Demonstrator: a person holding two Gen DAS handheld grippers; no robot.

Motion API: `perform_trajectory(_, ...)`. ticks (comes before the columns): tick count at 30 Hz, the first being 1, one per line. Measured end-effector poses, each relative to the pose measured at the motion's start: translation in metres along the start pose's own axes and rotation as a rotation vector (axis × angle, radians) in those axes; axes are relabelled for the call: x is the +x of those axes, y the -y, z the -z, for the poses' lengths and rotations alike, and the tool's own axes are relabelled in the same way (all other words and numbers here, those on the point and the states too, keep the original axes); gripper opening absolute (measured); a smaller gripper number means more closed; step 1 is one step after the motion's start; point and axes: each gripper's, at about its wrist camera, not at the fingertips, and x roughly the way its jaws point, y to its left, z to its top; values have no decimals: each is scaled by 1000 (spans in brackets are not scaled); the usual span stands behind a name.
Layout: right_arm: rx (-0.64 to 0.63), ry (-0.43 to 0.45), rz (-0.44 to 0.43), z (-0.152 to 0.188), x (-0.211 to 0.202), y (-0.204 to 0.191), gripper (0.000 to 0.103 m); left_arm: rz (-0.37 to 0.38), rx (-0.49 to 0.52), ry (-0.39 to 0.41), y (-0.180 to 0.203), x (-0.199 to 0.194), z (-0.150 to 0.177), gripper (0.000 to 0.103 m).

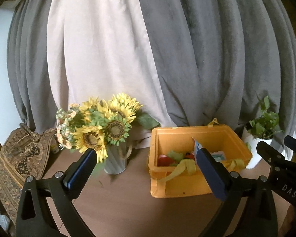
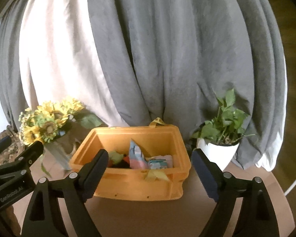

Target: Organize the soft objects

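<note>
An orange bin (image 1: pixel 187 189) stands on the brown table, a little ahead of both grippers. Inside lie several soft things: a red piece (image 1: pixel 164 161), a green cloth (image 1: pixel 174 155), and a pale blue and pink pouch (image 2: pixel 136 156) standing upright. A yellow strap (image 1: pixel 179 170) hangs over the bin's front wall. My left gripper (image 1: pixel 146 154) is open and empty, short of the bin and to its left. My right gripper (image 2: pixel 150 154) is open too, facing the orange bin (image 2: pixel 140 189) with nothing between its fingers. Each gripper shows at the edge of the other's view.
A white vase of sunflowers (image 1: pixel 108 126) stands left of the bin. A potted green plant (image 2: pixel 221 136) in a white pot is on its right. Grey and pale curtains (image 1: pixel 167 49) hang behind. A patterned brown cloth (image 1: pixel 19 154) lies at the far left.
</note>
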Motion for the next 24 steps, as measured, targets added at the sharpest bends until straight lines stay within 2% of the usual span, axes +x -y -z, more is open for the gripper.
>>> perform_trajectory(15, 51, 53, 92, 35, -89, -23, 88, 68, 42, 33, -24, -70, 25, 103)
perform_trajectory(24, 42, 85, 89, 44, -129, -27, 88, 80, 29, 45, -28, -110, 35, 103)
